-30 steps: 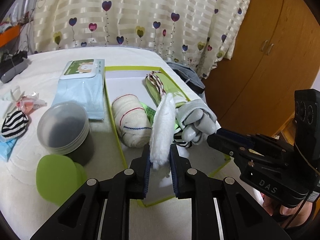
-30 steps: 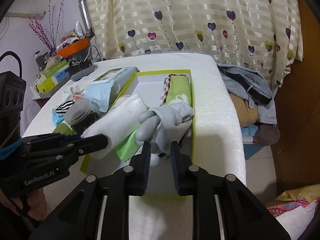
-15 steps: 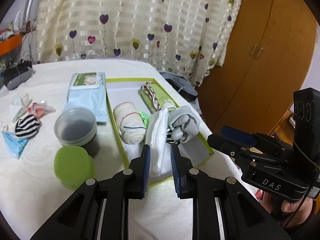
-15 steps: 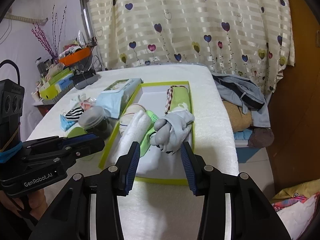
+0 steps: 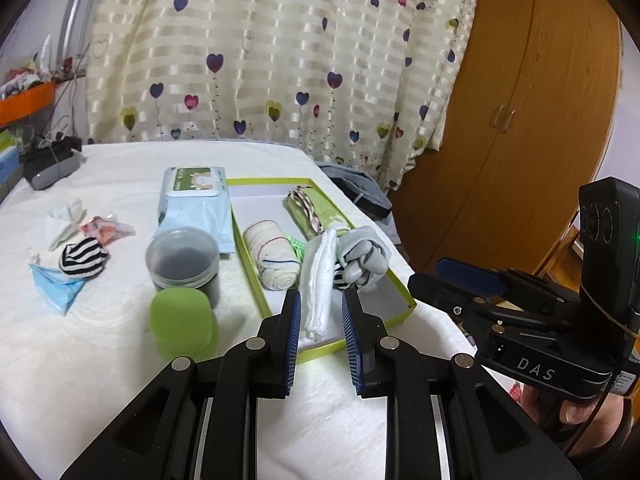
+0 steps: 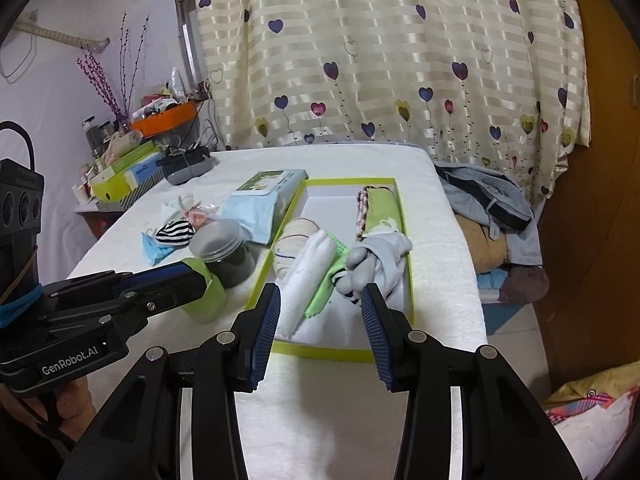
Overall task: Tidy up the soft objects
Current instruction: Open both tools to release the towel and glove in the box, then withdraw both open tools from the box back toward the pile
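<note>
The table (image 5: pixel 100 360) carried a green-rimmed box (image 5: pixel 256 280) holding a white towel (image 5: pixel 318 280), gray glove (image 5: pixel 366 256) and rolled sock (image 5: pixel 272 256). Left gripper (image 5: pixel 320 320) and right gripper (image 6: pixel 320 312) were both released, jaws apart, before the box.

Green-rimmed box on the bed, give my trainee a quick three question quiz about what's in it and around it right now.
1. True or false: the folded white towel lies inside the green-rimmed box.
2. Which lies outside the box? A) grey glove B) striped sock C) rolled cream cloth
3. Fill in: both the left gripper and the right gripper are ____, holding nothing.

Key: 1 true. 2 B. 3 open.
</note>
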`<state>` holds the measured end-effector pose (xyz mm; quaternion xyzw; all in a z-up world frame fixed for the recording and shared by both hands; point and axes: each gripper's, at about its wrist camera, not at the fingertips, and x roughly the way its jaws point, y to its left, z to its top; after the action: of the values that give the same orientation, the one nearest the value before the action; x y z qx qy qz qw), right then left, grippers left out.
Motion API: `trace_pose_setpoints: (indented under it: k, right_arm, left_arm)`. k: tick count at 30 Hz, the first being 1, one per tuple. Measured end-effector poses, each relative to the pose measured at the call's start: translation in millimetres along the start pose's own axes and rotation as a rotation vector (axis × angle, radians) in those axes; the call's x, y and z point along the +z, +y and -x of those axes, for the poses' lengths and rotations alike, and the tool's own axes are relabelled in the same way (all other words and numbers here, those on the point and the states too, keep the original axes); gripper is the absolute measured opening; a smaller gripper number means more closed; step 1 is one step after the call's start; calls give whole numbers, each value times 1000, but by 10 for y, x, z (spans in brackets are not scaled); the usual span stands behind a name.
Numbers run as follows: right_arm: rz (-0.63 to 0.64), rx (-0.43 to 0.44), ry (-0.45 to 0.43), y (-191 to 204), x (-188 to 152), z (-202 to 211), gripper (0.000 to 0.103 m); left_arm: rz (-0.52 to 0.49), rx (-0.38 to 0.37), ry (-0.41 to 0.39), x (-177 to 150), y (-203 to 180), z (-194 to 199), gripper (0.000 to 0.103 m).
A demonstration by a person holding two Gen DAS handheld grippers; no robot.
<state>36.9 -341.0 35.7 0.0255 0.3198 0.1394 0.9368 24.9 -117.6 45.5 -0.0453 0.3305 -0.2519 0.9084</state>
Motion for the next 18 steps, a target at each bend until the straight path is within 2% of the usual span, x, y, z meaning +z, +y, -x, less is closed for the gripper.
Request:
trace_pose_setpoints:
  k: [18]
  right_arm:
    - [76,27,-3,398,47,16,44]
  left_arm:
    - [46,27,-33,-59,325,258,22]
